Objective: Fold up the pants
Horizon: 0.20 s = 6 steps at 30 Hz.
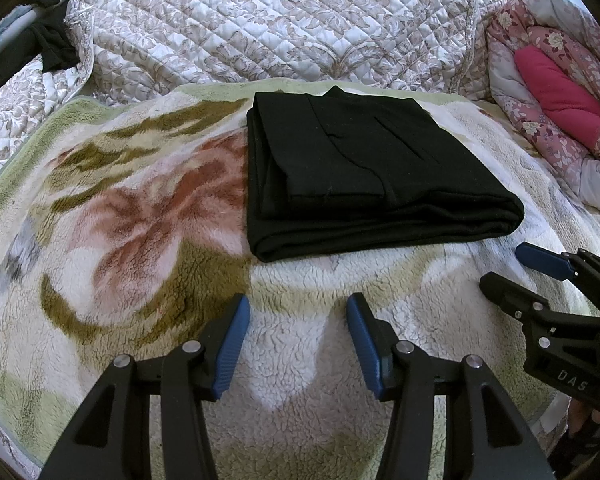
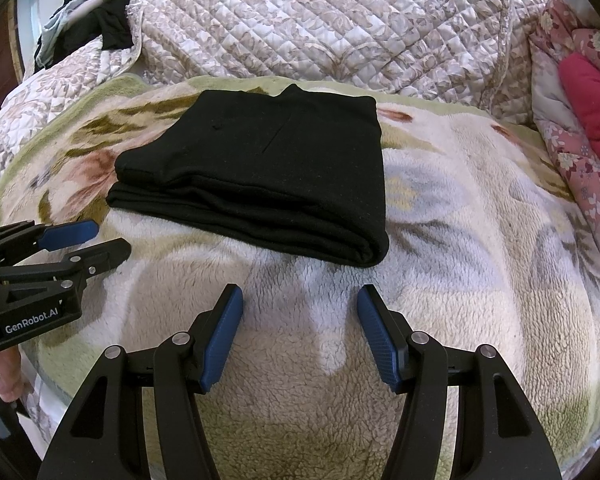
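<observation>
Pants (image 1: 372,168) lying folded in a compact black rectangle on the fleece blanket (image 1: 140,208), both grippers released.

Fingers parted and empty on the left gripper (image 1: 298,320) and the right gripper (image 2: 300,312); each hovers tilted down over bare blanket at the near side, short of the bundle's near fold. Folding appears complete; any next move would call only for squaring an edge or withdrawing. Beyond, a quilted cover (image 1: 280,28) lies at the far side.
</observation>
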Tool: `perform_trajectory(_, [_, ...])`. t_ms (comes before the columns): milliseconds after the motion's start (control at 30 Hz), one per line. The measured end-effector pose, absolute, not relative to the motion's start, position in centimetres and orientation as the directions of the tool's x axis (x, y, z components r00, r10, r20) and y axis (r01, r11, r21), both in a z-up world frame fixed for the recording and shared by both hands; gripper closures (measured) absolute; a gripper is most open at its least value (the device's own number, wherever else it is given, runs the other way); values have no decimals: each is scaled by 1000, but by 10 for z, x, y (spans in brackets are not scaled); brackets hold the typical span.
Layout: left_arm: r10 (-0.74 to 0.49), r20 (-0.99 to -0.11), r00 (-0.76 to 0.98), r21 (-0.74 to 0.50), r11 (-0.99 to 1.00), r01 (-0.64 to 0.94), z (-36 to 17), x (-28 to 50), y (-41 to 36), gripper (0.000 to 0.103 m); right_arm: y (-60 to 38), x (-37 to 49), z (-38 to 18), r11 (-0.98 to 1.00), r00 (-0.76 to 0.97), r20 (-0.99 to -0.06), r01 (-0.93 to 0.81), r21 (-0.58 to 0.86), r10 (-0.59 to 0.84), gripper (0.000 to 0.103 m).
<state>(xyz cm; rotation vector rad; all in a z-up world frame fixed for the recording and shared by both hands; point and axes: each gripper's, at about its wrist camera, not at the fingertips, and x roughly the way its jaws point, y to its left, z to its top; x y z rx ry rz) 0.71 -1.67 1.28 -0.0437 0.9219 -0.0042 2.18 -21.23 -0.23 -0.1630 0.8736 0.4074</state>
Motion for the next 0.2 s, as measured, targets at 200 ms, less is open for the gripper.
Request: perform_trajectory(200, [-24, -796, 605, -41, 999, -14, 13, 7, -16, 49, -213, 26, -2, 906, 587, -756, -424, 19, 290, 42])
